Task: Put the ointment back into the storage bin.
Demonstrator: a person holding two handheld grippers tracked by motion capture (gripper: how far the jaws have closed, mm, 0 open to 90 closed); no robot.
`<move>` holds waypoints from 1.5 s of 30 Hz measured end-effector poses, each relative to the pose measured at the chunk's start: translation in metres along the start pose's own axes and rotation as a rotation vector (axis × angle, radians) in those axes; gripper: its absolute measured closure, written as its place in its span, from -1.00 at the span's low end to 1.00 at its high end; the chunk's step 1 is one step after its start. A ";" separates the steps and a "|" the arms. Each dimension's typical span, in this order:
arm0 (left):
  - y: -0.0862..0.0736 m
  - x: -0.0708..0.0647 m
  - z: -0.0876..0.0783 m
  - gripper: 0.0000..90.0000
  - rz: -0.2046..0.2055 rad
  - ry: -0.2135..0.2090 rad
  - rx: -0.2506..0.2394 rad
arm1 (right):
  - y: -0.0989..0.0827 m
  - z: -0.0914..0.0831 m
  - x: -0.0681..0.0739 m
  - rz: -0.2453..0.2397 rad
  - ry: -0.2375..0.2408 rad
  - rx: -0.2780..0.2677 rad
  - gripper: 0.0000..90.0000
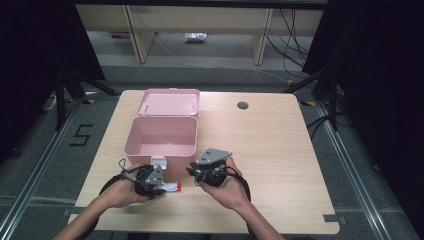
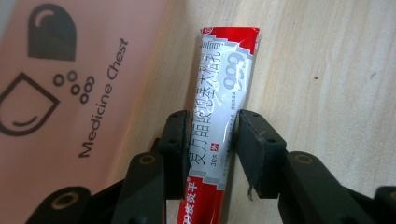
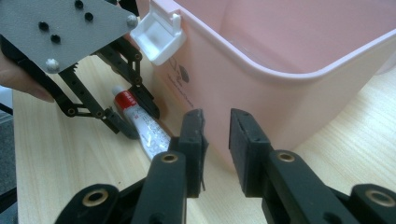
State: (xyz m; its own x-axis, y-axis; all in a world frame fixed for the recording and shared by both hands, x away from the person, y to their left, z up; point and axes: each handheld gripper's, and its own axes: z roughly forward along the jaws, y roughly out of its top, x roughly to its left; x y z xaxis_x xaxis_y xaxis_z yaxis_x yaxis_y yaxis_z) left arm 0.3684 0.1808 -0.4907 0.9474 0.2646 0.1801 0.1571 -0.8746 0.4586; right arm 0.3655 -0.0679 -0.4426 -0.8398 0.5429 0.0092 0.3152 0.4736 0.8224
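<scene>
Your tube [image 2: 219, 121] of ointment lies flat on the table [image 1: 270, 150], just beside the front wall of the open pink medicine chest [image 1: 162, 137]. In the left gripper view its long axis runs from 6 to 12 o'clock, the flat crimped red end at 12. In the high view it sits at about 7 o'clock from the chest.

Your left gripper [image 2: 211, 140] straddles the tube with the jaws about half open. The left pad looks to be against the tube's edge; on the right a sliver of table still shows, so nothing is clamped yet.

Your right gripper [image 3: 215, 140] hangs with its jaws partly apart and empty, aimed at the chest's front wall.

The chest wall stands close at 9 o'clock of your left jaws, its white latch [image 3: 159, 35] hanging above. The lid [image 1: 170, 102] lies folded back at 12 o'clock.
</scene>
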 end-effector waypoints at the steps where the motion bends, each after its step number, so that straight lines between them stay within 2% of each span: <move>1: 0.000 0.000 0.000 0.41 -0.007 -0.006 -0.002 | 0.000 0.000 0.000 0.000 0.001 -0.001 0.69; 9: 0.001 0.000 0.000 0.50 0.007 -0.021 0.007 | 0.000 0.000 0.001 0.018 0.002 0.002 0.69; 10: 0.001 0.001 -0.001 0.50 0.013 -0.026 0.014 | 0.000 0.000 0.000 -0.002 0.004 -0.002 0.69; 11: 0.001 0.001 -0.001 0.51 0.010 -0.029 0.013 | -0.001 0.002 0.000 0.005 -0.001 -0.015 0.69; 12: 0.002 0.001 -0.002 0.51 0.012 -0.042 0.027 | -0.001 0.000 0.000 0.005 0.003 0.000 0.69; 13: 0.002 0.000 -0.001 0.51 0.002 -0.046 0.018 | -0.001 0.000 0.000 0.007 0.004 -0.001 0.69; 18: 0.002 0.000 -0.001 0.53 -0.002 -0.053 0.013 | -0.001 0.000 0.000 0.017 0.002 -0.005 0.69; 19: 0.002 -0.002 0.000 0.53 -0.025 -0.054 -0.006 | -0.001 0.000 0.000 0.017 0.002 -0.005 0.69; 21: 0.002 -0.002 0.000 0.53 -0.028 -0.059 -0.009 | -0.001 0.000 -0.001 0.010 -0.002 -0.005 0.69; 23: 0.002 -0.002 0.000 0.54 -0.038 -0.067 -0.018 | -0.002 0.000 -0.001 0.022 -0.006 -0.011 0.69; 24: 0.001 -0.004 0.001 0.54 -0.063 -0.077 -0.036 | -0.002 0.000 -0.001 0.024 -0.005 -0.016 0.69; 25: 0.002 -0.002 0.000 0.55 -0.032 -0.077 -0.023 | -0.002 -0.001 -0.002 0.021 -0.003 0.000 0.69; 27: 0.002 -0.004 0.000 0.56 -0.059 -0.093 -0.044 | -0.002 -0.001 -0.002 0.017 -0.005 -0.002 0.69; 33: 0.002 -0.004 -0.001 0.58 -0.028 -0.108 -0.044 | -0.003 -0.001 -0.003 0.015 0.001 0.000 0.70; 35: 0.001 -0.006 0.000 0.58 -0.055 -0.116 -0.067 | -0.003 -0.002 -0.003 0.018 0.001 0.003 0.70; 38: 0.001 -0.006 -0.001 0.58 -0.036 -0.111 -0.061 | -0.002 -0.002 -0.003 0.013 0.002 -0.002 0.72; 42: -0.001 -0.007 0.000 0.58 -0.034 -0.108 -0.073 | -0.003 -0.002 -0.003 0.014 -0.001 0.001 0.75; 45: -0.001 -0.006 -0.002 0.58 -0.006 -0.102 -0.062 | -0.003 -0.002 -0.002 0.021 -0.001 0.002 0.75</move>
State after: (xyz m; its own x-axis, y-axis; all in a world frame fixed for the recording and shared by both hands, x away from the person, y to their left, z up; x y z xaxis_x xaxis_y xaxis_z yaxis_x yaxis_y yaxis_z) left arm 0.3622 0.1812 -0.4908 0.9705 0.2240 0.0889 0.1482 -0.8456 0.5128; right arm 0.3658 -0.0714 -0.4438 -0.8326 0.5533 0.0260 0.3334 0.4631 0.8212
